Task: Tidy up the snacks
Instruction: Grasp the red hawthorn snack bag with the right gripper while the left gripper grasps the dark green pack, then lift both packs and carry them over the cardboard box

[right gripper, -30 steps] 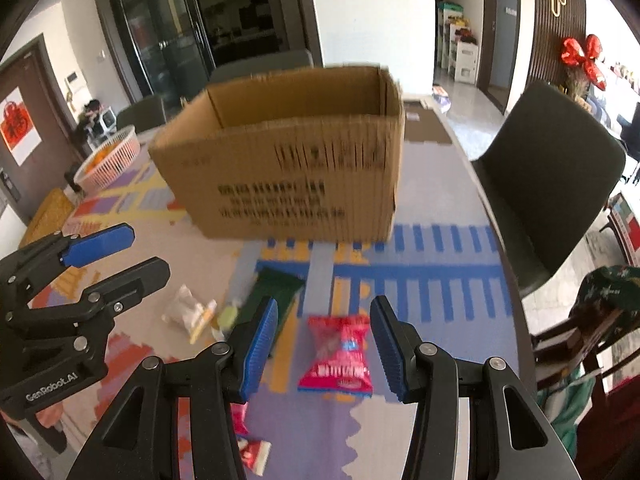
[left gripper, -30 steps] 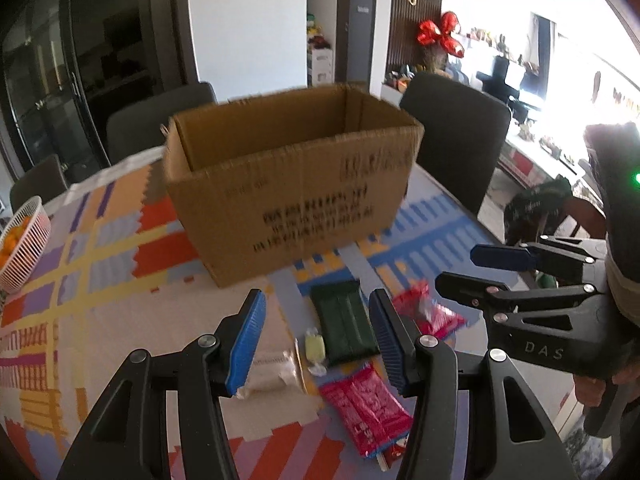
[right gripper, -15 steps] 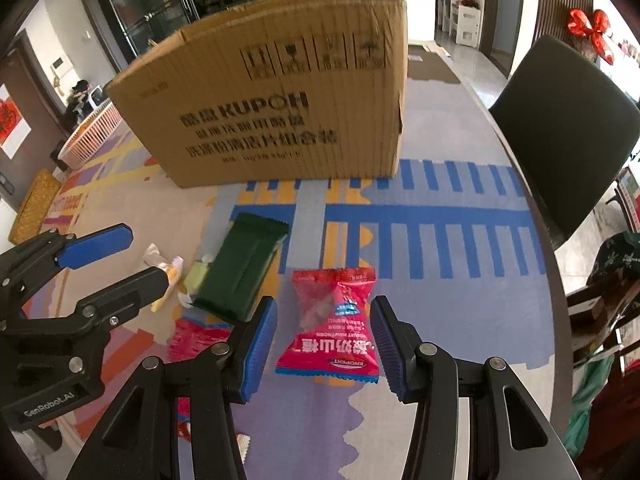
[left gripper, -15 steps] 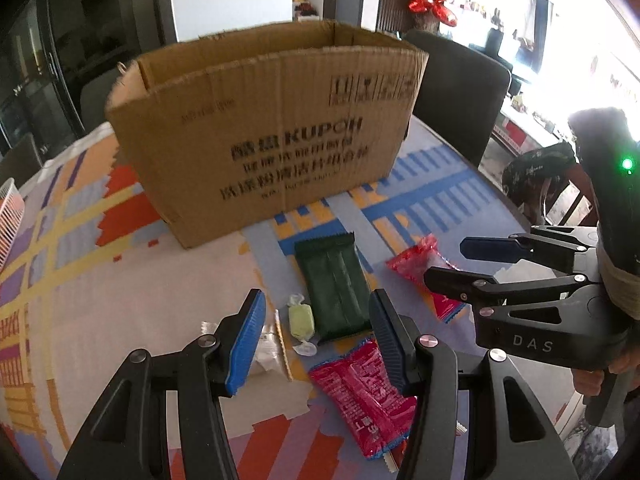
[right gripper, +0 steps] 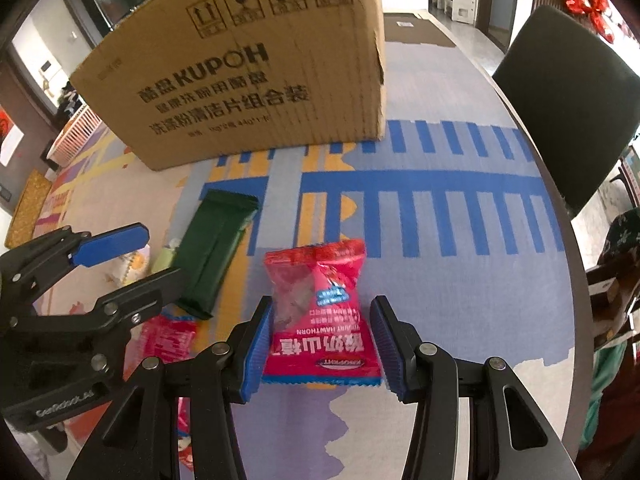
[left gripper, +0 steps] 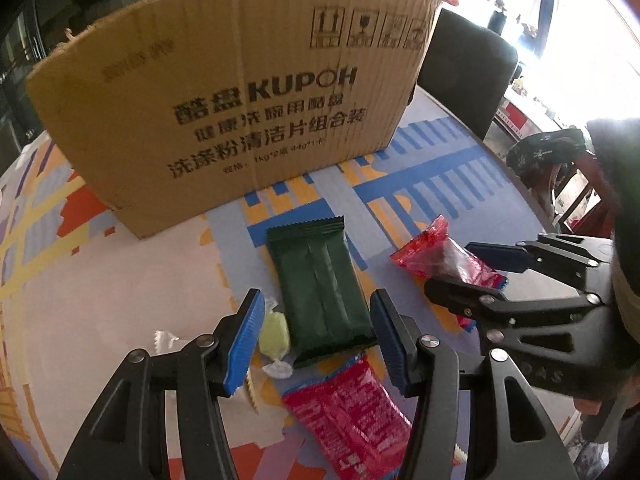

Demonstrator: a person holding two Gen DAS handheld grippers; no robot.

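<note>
Snacks loom nearer: spread right tongs (right gripper: 320, 344) now straddle the red packet (right gripper: 320, 316); left tongs (left gripper: 318, 340) spread too.

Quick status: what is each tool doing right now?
Left tool: open, astride the green packet, not gripping.
Right tool: open, astride the red hawthorn packet, not gripping.

Dark chair (right gripper: 568, 92) at patterned table (right gripper: 440, 208), red bow (right gripper: 588, 4) on wall, bright window (left gripper: 580, 40)
</note>
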